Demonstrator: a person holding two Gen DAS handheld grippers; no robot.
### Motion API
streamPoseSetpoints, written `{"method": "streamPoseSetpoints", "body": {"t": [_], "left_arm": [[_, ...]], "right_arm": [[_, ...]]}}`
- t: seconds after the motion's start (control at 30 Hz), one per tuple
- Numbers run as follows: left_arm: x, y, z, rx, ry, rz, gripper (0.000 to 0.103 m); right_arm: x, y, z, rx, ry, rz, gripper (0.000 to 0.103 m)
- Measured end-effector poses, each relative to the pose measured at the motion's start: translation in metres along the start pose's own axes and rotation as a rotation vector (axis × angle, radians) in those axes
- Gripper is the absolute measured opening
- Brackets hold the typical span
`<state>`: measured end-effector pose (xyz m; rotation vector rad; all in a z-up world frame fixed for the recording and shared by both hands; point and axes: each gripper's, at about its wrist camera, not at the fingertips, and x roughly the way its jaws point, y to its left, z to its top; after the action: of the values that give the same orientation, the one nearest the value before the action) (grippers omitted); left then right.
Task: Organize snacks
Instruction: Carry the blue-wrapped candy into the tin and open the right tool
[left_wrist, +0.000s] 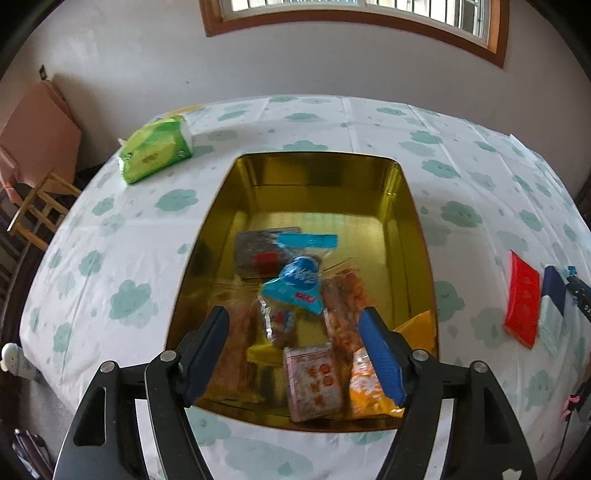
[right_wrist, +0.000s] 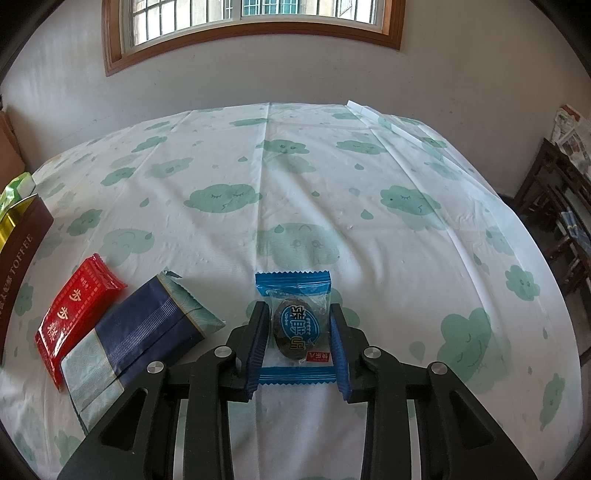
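Covering the counter (right_wrist: 332, 177) is a cloud-print cloth, with a gold tin (left_wrist: 410, 206) holding several snack packets. Left gripper (left_wrist: 295, 332) fingers stand wide and empty above it. Right gripper (right_wrist: 298, 339) fingers sit narrow around a blue snack packet (right_wrist: 293, 314) lying on the cloth.

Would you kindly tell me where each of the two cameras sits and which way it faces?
Left wrist: on the left gripper, looking down between open fingers into the gold tin of snacks.
Right wrist: on the right gripper, looking down at the table; fingers flank a blue snack packet.
Shared: red packet, navy pouch, green tissue pack, cloud tablecloth, window.
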<state>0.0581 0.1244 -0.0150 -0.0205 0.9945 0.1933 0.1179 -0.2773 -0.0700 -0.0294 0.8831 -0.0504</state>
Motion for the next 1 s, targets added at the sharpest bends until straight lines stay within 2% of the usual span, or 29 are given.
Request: {"method": "streamPoseSetpoints", "body": {"t": [0.23, 0.5, 0.67, 1.0], "left_arm": [[-0.002, 0.006, -0.01, -0.012, -0.003, -0.007, 0.07], [-0.007, 0.013, -0.015, -0.02, -0.033, -0.048, 0.073], [-0.008, 0.017, -0.018, -0.041, -0.026, -0.064, 0.073], [-0.011, 0.034, -0.024, -0.078, -0.021, -0.081, 0.073]], "right_arm": [[-0.005, 0.003, 0.0, 0.001, -0.007, -0.032, 0.032], [-0.033, 0.007, 0.013, -0.005, -0.068, -0.027, 0.031], [-0.056, 0.028, 0.021, -0.033, -0.107, 0.031, 0.032], [-0.093, 0.109, 0.029, -0.175, -0.141, 0.239, 0.031]]}}
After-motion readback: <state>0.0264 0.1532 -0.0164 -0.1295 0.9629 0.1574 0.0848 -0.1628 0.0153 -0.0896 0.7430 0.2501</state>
